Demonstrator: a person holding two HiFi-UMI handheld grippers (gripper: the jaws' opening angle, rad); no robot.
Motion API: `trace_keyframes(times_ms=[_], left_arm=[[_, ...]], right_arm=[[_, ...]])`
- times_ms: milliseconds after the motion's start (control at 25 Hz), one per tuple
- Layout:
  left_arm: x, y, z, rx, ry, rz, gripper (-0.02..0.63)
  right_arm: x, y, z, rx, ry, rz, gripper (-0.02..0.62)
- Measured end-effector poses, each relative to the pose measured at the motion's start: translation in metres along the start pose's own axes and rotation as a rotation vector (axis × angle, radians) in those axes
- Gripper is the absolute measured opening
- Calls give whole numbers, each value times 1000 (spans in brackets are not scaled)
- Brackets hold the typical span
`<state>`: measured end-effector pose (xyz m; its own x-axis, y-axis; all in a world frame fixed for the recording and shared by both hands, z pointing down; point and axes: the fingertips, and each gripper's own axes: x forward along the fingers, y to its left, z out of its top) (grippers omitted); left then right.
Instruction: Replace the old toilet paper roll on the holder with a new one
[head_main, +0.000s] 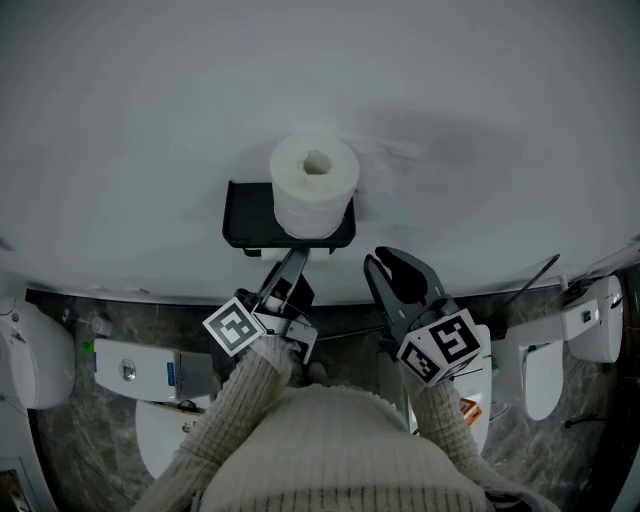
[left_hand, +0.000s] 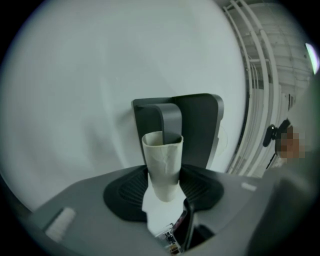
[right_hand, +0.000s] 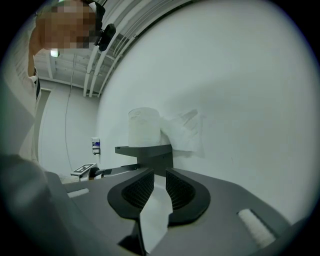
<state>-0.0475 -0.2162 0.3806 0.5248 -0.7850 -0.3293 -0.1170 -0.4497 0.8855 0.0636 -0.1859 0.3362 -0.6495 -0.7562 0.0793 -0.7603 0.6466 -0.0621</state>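
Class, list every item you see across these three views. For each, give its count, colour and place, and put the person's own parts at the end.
new toilet paper roll: one, white, standing upright on the holder's shelf
holder: one, black, fixed to the wall
cardboard tube: one, pale beige, empty, around the holder's bar
wall: one, white, behind the holder
toilets: at least two, white, at the lower left and right
floor: one, dark marbled, below the wall
left gripper: one, grey and black, under the holder, jaws squeezing the cardboard tube
right gripper: one, grey and black, right of the holder, jaws slightly apart and empty
sleeves: two, cream knit, behind the grippers
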Motion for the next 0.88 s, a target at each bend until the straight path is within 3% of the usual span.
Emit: trace_keyframes(times_ms=[480, 880], left_arm=[[22, 0, -34, -42, 87, -20, 190], [37, -3, -63, -75, 160, -39, 190]], right_arm=[[-21, -12, -10, 9, 22, -51, 71], [-39, -19, -13, 9, 32, -94, 0]])
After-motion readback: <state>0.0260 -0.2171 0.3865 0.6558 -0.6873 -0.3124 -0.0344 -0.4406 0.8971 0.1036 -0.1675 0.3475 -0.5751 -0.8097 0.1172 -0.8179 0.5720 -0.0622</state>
